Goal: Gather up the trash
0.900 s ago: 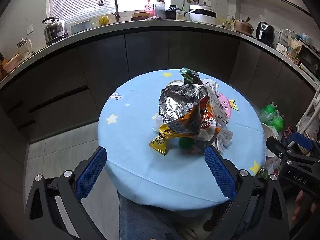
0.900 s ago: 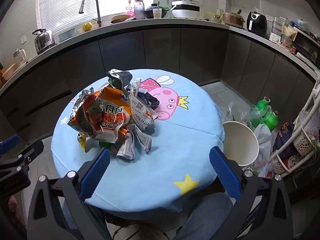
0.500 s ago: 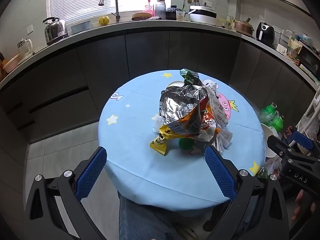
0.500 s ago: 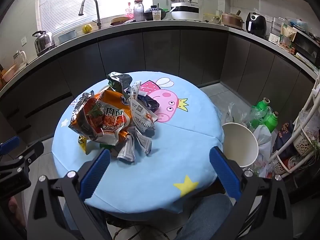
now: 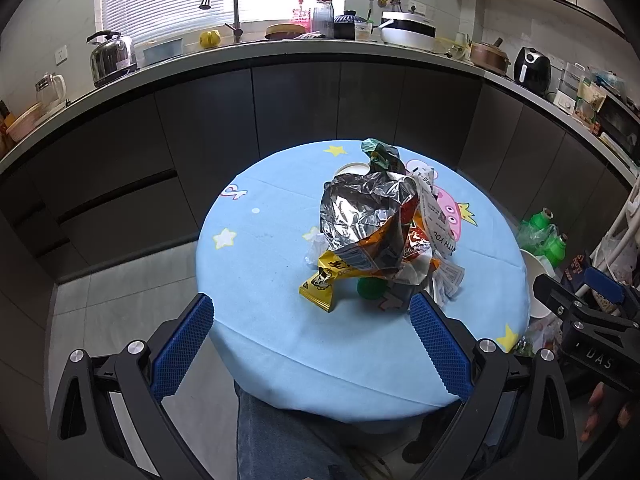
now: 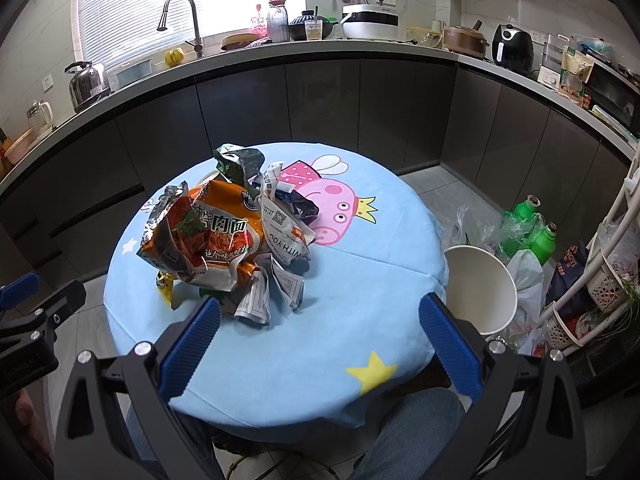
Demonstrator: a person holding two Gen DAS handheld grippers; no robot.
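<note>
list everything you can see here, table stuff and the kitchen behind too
table: 1, round, light blue cartoon cloth, centre
noodle bag: 1, orange with silver inside, top of the trash pile
yellow wrapper: 1, yellow, near edge of pile
green wrapper: 1, dark green, far end of pile
printed paper wrappers: several, white, right side of pile
green round thing: 1, under pile, partly hidden
white bin: 1, white, floor right of table
green bottles: 2, floor behind bin
kettle: 1, steel, counter left
faucet: 1, steel, by window
rice cooker: 1, white, counter
air fryer: 1, black, counter right
left gripper: blue pads, open, empty
right gripper: blue pads, open, empty
</note>
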